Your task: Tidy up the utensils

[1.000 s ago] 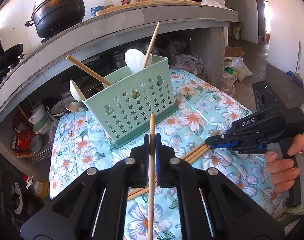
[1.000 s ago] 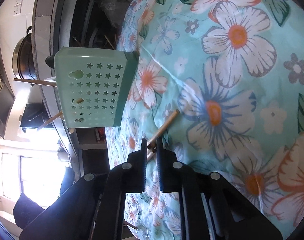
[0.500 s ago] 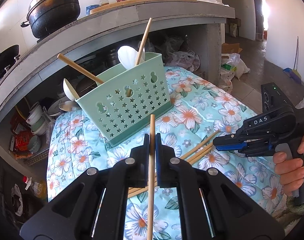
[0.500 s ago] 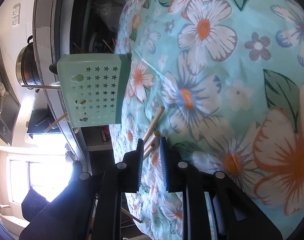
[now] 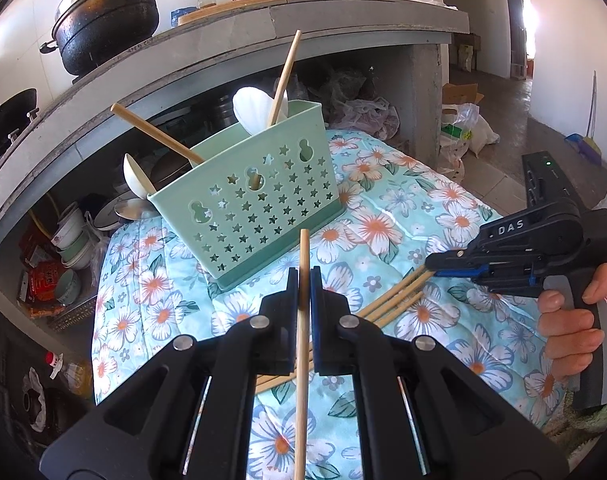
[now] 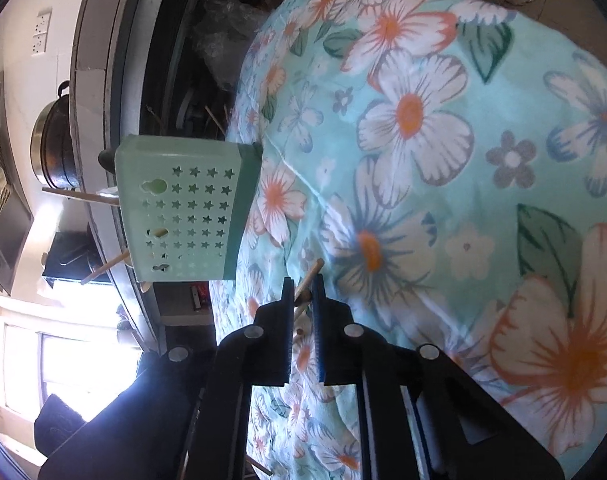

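A mint-green utensil caddy (image 5: 255, 208) with star holes stands on the flowered cloth; it holds a white spoon (image 5: 251, 108) and wooden sticks. My left gripper (image 5: 301, 280) is shut on one wooden chopstick (image 5: 302, 344), held upright just in front of the caddy. Several more chopsticks (image 5: 391, 300) lie on the cloth to the right. My right gripper (image 5: 431, 270), held by a hand, is at their far ends. In the right wrist view its jaws (image 6: 302, 288) are closing, and a chopstick end (image 6: 313, 270) runs slantwise between them, touching both. The caddy (image 6: 183, 208) lies beyond.
The flowered cloth (image 5: 383, 200) covers a small table. Behind it runs a concrete counter (image 5: 343, 20) with a black pot (image 5: 103, 20) and bottles; bowls (image 5: 69, 236) and pans crowd the shelf below. Plastic bags (image 5: 463, 132) sit on the floor at right.
The right gripper's jaws widened, then narrowed again around a chopstick end, and it shifted a little along the cloth. The left gripper and its chopstick stayed put.
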Demonstrator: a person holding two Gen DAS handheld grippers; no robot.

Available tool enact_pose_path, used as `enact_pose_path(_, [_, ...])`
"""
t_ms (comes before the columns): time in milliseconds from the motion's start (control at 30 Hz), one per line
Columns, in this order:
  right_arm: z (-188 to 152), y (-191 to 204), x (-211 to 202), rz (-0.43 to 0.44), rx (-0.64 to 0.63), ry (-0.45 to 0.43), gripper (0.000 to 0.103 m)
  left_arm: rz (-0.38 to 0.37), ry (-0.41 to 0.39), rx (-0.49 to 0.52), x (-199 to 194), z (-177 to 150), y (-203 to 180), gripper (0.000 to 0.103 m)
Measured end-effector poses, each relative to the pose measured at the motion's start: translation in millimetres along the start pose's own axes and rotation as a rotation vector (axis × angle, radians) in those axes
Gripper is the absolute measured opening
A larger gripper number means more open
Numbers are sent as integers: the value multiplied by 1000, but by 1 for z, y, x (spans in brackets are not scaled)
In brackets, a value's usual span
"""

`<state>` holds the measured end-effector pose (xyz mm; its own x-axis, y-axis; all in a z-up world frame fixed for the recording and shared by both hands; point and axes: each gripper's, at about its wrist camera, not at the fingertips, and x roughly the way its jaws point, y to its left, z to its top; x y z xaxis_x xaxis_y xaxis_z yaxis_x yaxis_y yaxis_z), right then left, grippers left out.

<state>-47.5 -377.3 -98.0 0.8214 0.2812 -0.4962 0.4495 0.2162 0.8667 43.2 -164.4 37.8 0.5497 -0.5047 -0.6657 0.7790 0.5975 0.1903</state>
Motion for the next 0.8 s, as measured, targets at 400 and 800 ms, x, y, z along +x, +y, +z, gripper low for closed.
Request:
enact_pose_path(400, [1, -21, -2, 42, 93, 13, 16, -2, 3, 3, 1, 1, 0, 4])
enact_pose_path(800, [-1, -6, -8, 41, 32, -21, 10, 2, 6, -5, 1, 2, 1, 4])
